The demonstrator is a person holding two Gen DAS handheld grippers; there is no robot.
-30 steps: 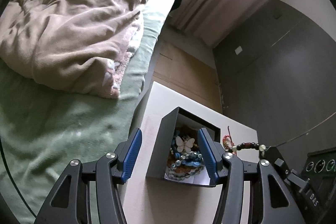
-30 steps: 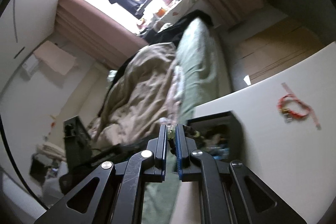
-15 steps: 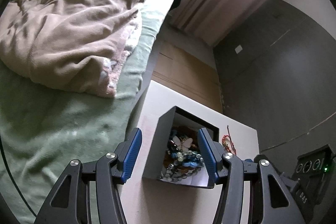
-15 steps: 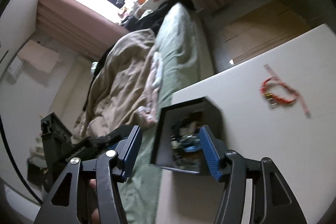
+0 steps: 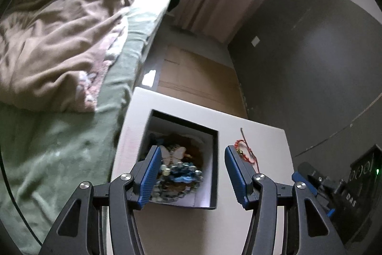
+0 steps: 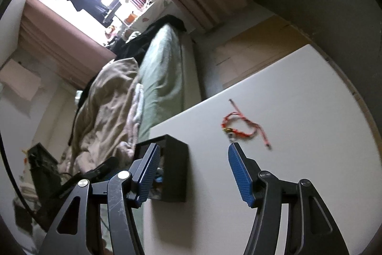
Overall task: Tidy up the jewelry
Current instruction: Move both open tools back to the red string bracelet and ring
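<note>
A black open box [image 5: 214, 159] stands on the white table [image 5: 181, 226]. It holds beaded bracelets [image 5: 181, 173] and a pale butterfly piece [image 5: 175, 153]. A red string bracelet [image 5: 247, 153] lies on the table right of the box. My left gripper [image 5: 191, 176] is open and empty, hovering above the box. My right gripper [image 6: 192, 171] is open and empty, between the box [image 6: 175, 169] and the red bracelet [image 6: 241, 127].
A bed with a green sheet [image 5: 59, 142] and a beige blanket [image 5: 59, 40] runs along the table's left side. A dark wall [image 5: 310, 63] stands to the right. The table's far edge [image 6: 238, 85] drops to a wooden floor [image 5: 195, 78].
My right gripper opened and let the dark beaded bracelet drop into the box, then swung right toward the red bracelet. My left gripper shifted over the box.
</note>
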